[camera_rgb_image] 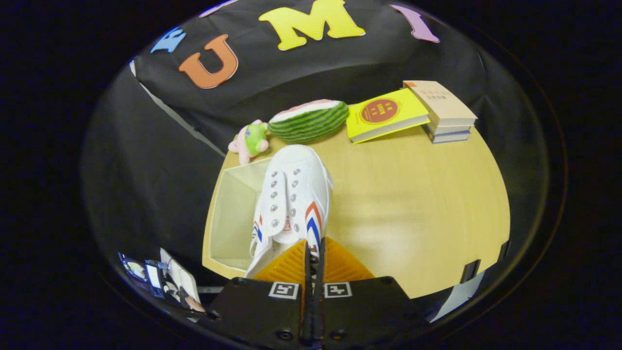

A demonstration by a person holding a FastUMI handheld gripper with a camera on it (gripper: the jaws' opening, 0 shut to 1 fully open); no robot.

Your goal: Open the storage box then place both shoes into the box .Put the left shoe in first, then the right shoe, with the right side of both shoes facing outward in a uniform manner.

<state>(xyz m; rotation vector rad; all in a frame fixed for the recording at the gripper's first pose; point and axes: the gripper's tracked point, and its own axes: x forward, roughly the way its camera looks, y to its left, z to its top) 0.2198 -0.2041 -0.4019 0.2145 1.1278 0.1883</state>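
Above the near left part of the wooden table (413, 209), the gripper (313, 260) held 1 white shoe (291, 199) by its heel end, the 2 fingers clenched almost together on a thin part of the collar. The shoe pointed away from the fingers, laces up, with its red and blue stripes showing on both flanks. Which shoe of the pair it was could not be told.

The grip at the heel looked chosen so the toe could lead into the storage box (233, 218), which sat open just left of the shoe, its pale inner walls bare where visible. The shoe overlapped the box's right wall, seemingly poised over that edge, though whether it touched the box could not be judged. By this reading, the box was open and a shoe was about to go in.

The table was light wood, smooth and lit brightly near its middle. Along its far edge lay a small plush toy (250, 141), a watermelon-slice cushion (308, 120), a yellow book (386, 114) and 1 stack of books (444, 112), all well apart from the box. Black cloth walled the booth behind.
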